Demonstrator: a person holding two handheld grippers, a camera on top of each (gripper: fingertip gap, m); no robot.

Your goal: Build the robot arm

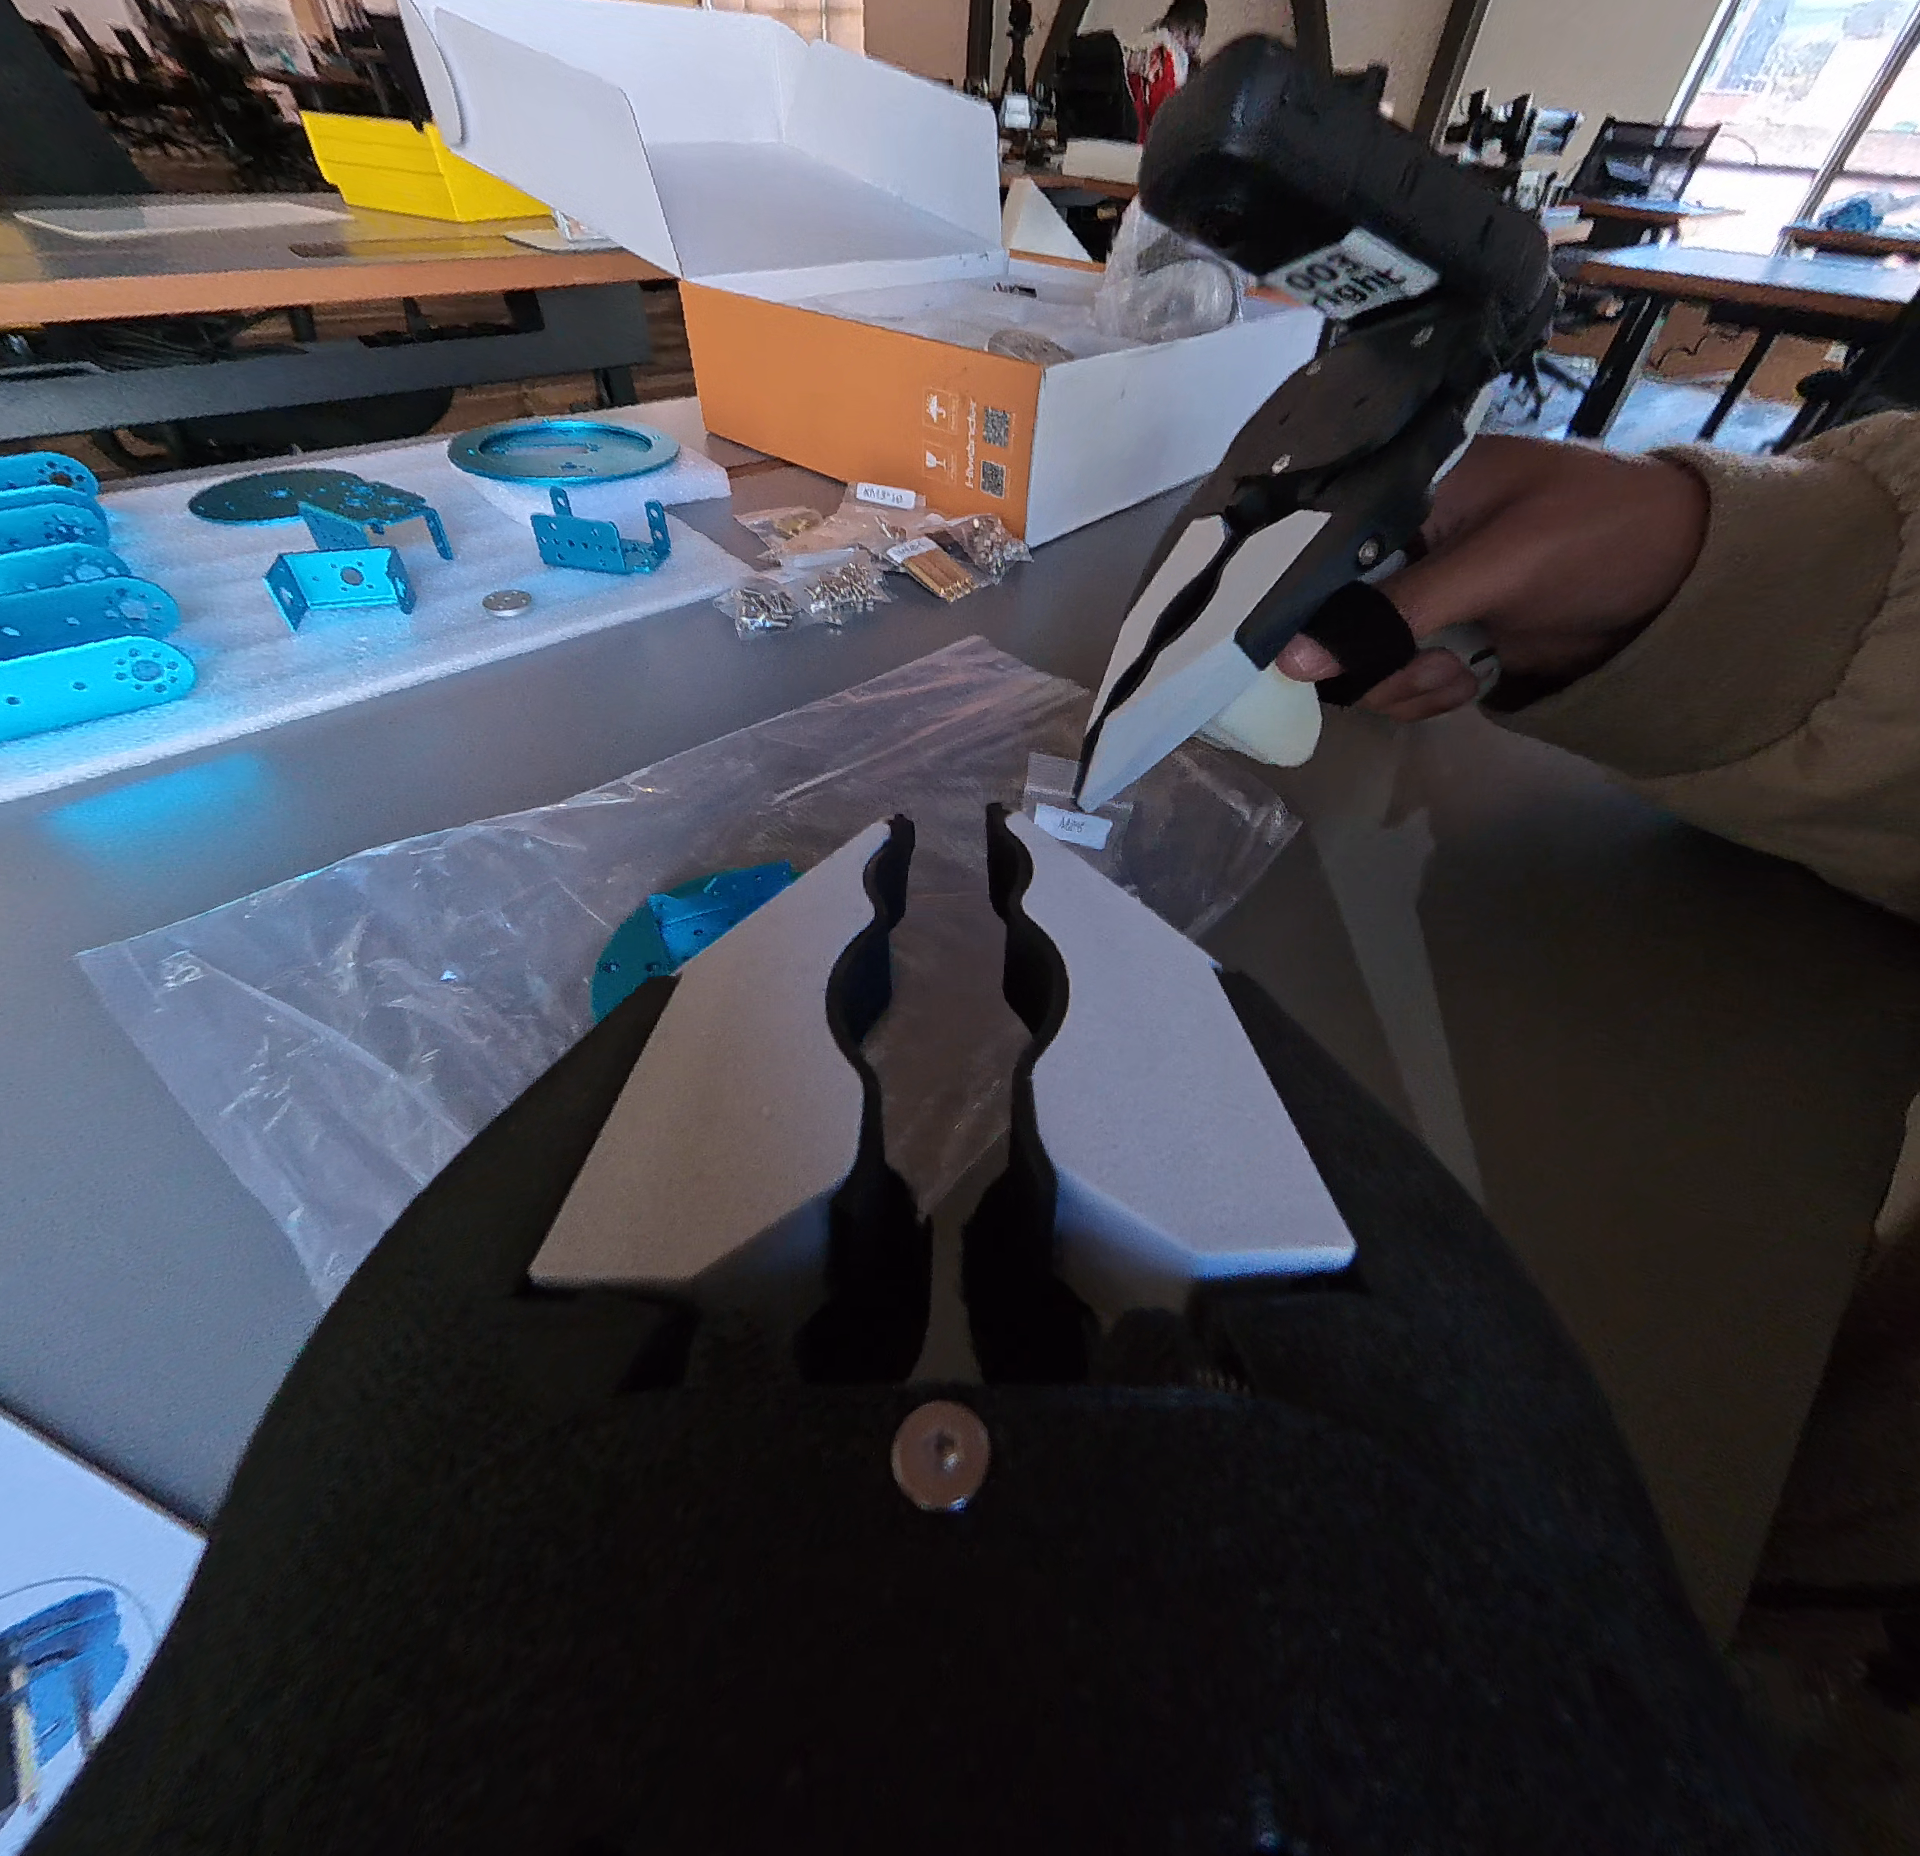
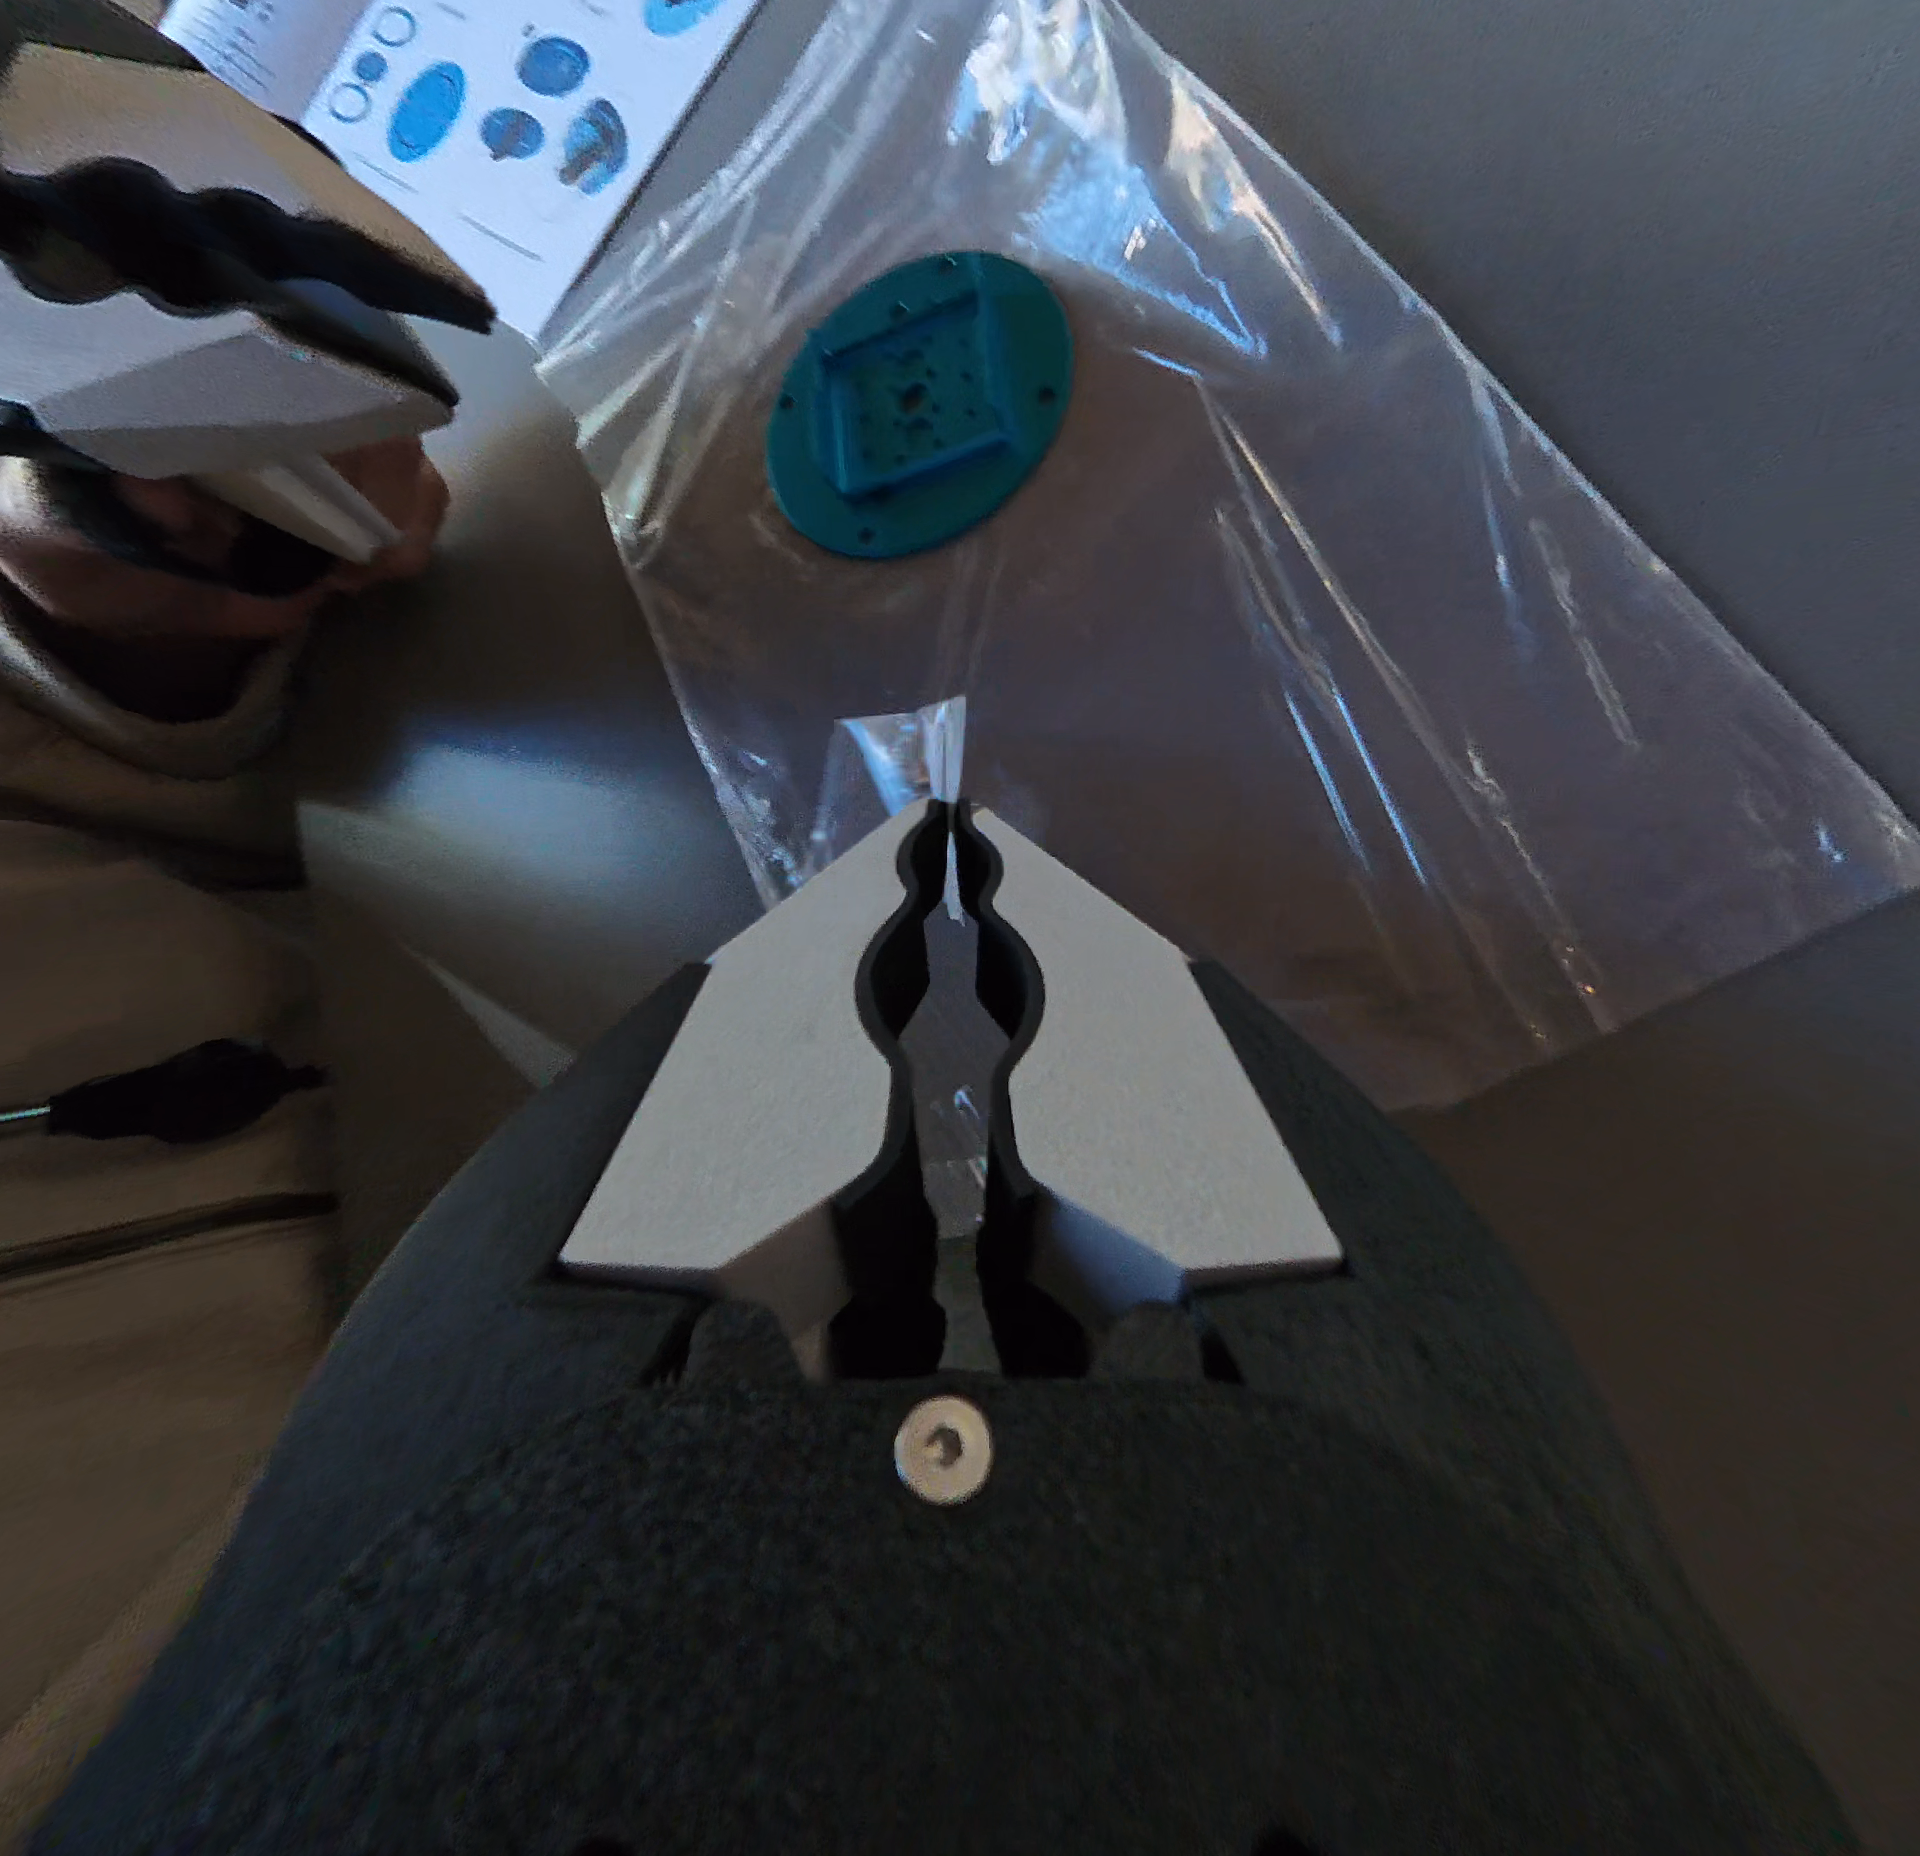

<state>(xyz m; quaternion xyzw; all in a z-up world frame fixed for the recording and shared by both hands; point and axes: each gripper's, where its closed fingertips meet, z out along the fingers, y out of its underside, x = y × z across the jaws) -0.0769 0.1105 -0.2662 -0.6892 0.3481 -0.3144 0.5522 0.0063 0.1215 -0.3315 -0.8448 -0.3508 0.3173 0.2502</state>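
Your right gripper [image 2: 951, 809] pinched the near edge of the clear bag [image 2: 1299, 518] on the desk [image 1: 312, 1162], jaws pressed together on it. Your left gripper [image 1: 948, 830] hovered above, jaws slightly spread, apparently empty. The blue disc [image 2: 920, 404] lay inside; a steady grip suited.

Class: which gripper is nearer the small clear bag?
Right. The right gripper is shut on the small clear bag; the left gripper hovers just short of it, open.

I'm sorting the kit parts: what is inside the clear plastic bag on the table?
Inside the clear plastic bag lies one blue round plate with a square bracket on it. The right gripper pinches the bag's edge. In the left wrist view, the left gripper partly covers the plate.
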